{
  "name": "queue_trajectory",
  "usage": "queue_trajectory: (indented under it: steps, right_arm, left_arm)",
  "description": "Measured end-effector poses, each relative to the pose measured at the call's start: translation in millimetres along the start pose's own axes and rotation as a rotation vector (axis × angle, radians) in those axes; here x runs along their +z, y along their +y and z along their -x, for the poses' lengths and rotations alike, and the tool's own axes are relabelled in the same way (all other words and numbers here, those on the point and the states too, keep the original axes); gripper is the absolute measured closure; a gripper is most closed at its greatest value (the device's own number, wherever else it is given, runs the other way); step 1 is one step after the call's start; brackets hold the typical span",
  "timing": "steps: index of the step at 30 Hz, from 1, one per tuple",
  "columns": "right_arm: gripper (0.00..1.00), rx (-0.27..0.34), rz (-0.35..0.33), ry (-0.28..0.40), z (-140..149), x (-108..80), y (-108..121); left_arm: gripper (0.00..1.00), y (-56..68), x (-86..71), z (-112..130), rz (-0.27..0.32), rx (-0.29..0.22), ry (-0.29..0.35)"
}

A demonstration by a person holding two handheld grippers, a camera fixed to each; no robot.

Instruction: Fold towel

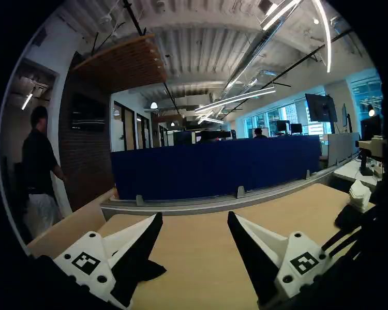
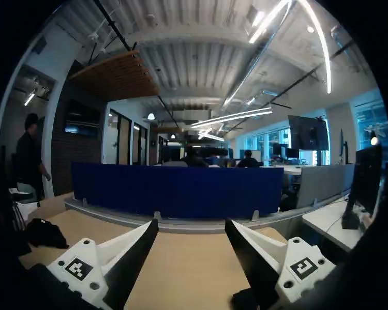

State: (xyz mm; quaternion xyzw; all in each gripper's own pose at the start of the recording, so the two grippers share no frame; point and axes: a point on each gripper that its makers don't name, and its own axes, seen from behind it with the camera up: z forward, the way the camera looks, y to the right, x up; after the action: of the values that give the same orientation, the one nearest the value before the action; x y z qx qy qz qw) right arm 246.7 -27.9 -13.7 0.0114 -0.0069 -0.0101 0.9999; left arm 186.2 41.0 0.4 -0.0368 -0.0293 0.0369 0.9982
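The left tongs hang released over the wooden table, with nothing between their fingers. A dark scrap peeks from under one finger, too cut off to name. The right tongs gape too. A crumpled dark cloth, perhaps the towel, lies far to their left, half in shadow.

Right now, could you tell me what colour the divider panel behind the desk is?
Dark blue; the divider panel shows best in the left gripper view.
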Motion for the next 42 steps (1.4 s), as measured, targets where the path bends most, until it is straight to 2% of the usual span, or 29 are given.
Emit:
queue_trajectory:
  steps: [6, 12, 18, 30, 42]
  right_arm:
    - [0.00, 0.020, -0.006, -0.015, -3.5, -0.5, -6.8]
    - [0.00, 0.057, -0.006, -0.005, -5.0, 3.4, -9.9]
    - [0.00, 0.067, -0.014, -0.006, -0.1, 6.6, -17.0]
    - [0.00, 0.041, -0.024, 0.008, 21.9, 8.7, -28.7]
    - [0.00, 0.056, -0.026, 0.012, 56.0, 9.6, -32.7]
  left_arm:
    - [0.07, -5.9, 3.1, 10.3, -0.021, 0.009, 0.014]
    - [0.07, -16.1, 6.8, 30.5, -0.050, 0.002, 0.011]
    - [0.07, -14.9, 8.9, 48.5, -0.050, 0.027, 0.021]
    - [0.07, -15.9, 5.8, 96.0, -0.046, -0.013, 0.050]
    - [0.07, -18.4, 5.3, 150.3, -0.062, -0.035, 0.059]
